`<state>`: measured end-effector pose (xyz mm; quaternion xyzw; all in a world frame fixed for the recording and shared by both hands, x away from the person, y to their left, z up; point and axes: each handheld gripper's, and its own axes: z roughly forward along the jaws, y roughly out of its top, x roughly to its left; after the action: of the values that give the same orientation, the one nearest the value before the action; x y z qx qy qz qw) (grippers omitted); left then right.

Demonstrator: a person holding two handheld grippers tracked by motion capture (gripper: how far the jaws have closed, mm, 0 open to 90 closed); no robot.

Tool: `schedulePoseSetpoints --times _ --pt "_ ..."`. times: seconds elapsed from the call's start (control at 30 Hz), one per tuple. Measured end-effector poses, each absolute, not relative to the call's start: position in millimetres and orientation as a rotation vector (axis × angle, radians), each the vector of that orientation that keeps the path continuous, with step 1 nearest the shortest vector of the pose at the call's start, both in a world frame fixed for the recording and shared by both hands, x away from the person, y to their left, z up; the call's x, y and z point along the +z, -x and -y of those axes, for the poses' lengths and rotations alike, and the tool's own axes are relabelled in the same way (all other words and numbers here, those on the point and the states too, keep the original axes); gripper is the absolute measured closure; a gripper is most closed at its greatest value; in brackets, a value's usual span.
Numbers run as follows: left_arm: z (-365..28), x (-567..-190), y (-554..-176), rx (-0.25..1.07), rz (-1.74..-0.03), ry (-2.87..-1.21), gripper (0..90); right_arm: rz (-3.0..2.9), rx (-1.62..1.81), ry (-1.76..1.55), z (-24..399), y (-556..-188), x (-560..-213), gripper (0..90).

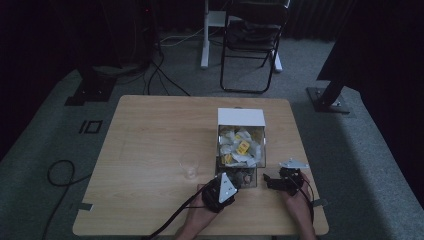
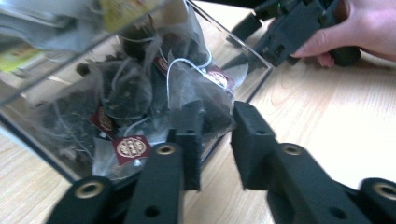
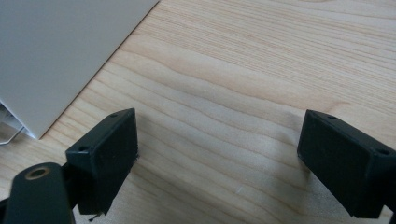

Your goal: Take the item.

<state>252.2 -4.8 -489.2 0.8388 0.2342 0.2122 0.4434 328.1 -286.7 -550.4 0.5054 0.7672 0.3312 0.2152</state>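
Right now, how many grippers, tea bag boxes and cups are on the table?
Grippers: 2, the left gripper and the right gripper
Boxes: 1, the tea bag box
Cups: 1, the clear cup
Total: 4

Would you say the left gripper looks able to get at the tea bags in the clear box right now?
Probably yes: the left gripper is part open at the clear box's open front, with tea bags just beyond its jaws and nothing between.
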Motion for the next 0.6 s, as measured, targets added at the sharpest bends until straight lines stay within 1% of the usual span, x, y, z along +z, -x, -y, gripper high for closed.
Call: schedulePoseSetpoints --times 0.1,0.2,0.43,0.5,0.6 --pt "4.1 -488.5 -253.9 0.511 -0.578 -2.086 83.7 -2.127 0.918 -1.401 286.7 -328.1 -550.4 11.9" --pt "5.0 -487.6 -254.2 0.514 -0.574 -2.092 85.1 -2.127 0.918 -1.401 286.7 -328.1 -550.4 11.9" --pt "1.9 -484.3 -254.5 0.497 -0.582 -2.067 84.7 -2.127 0.918 -1.401 286.7 -328.1 -550.4 11.9" --pt "1.0 -484.0 -255.0 0.492 -0.58 -2.07 81.1 -2.127 0.918 -1.401 286.7 -328.1 -550.4 11.9" --pt "0.8 -484.1 -255.0 0.496 -0.578 -2.076 80.6 -2.127 0.918 -1.401 286.7 -328.1 -550.4 11.9"
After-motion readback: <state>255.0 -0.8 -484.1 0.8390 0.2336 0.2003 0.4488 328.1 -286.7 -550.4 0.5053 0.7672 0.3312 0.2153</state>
